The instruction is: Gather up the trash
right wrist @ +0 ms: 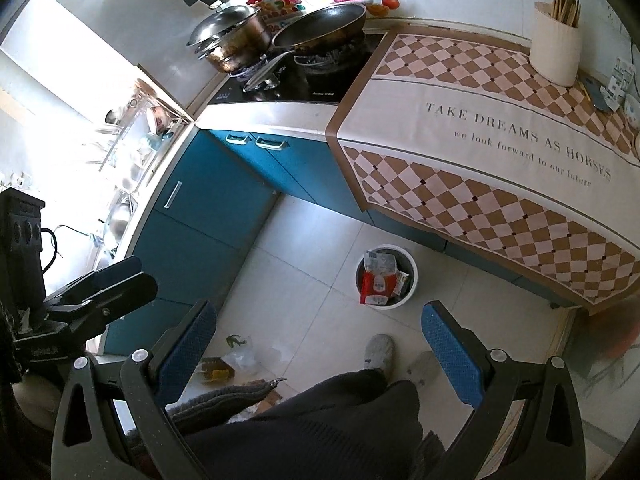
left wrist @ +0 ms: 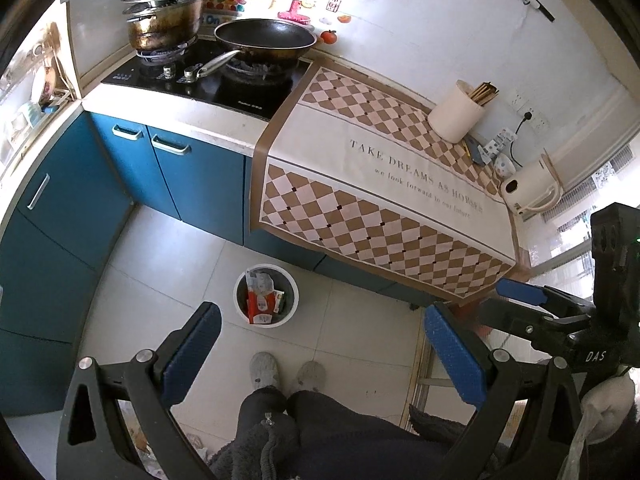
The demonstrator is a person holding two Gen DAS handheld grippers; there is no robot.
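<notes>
A: Where is the trash sitting?

B: In the small round white waste bin (left wrist: 266, 295) on the pale tiled floor (left wrist: 168, 256), just in front of the blue cabinet fronts (left wrist: 192, 176). A red and white flattened packet (left wrist: 262, 306) stands up inside the bin, with a crumpled clear wrapper (left wrist: 260, 280) beside it at the bin's far rim.

A: Anything outside the bin?

B: In the right wrist view, some loose litter lies on the floor to the left of the bin: a crinkled clear plastic bag with something green on it (right wrist: 240, 350) and a scrap of white paper (right wrist: 284, 350) nearer the bin. What else is there is too blurred to tell.

A: And the tongs?

B: The left tongs (left wrist: 322, 352) are spread wide, blue pads apart, nothing between them, held above the floor short of the bin. The right tongs (right wrist: 318, 354) are spread wide too and carry nothing. Each shows at the edge of the other's view.

A: What is behind the bin?

B: The table with a brown and cream diamond-patterned cloth (left wrist: 384, 184) hanging over its front edge above the bin. Left of the cloth, a black frying pan (left wrist: 266, 38) and a lidded steel pot (left wrist: 166, 16) stand on the stove. The person's grey slippers (left wrist: 286, 372) are on the floor on the near side of the bin.
</notes>
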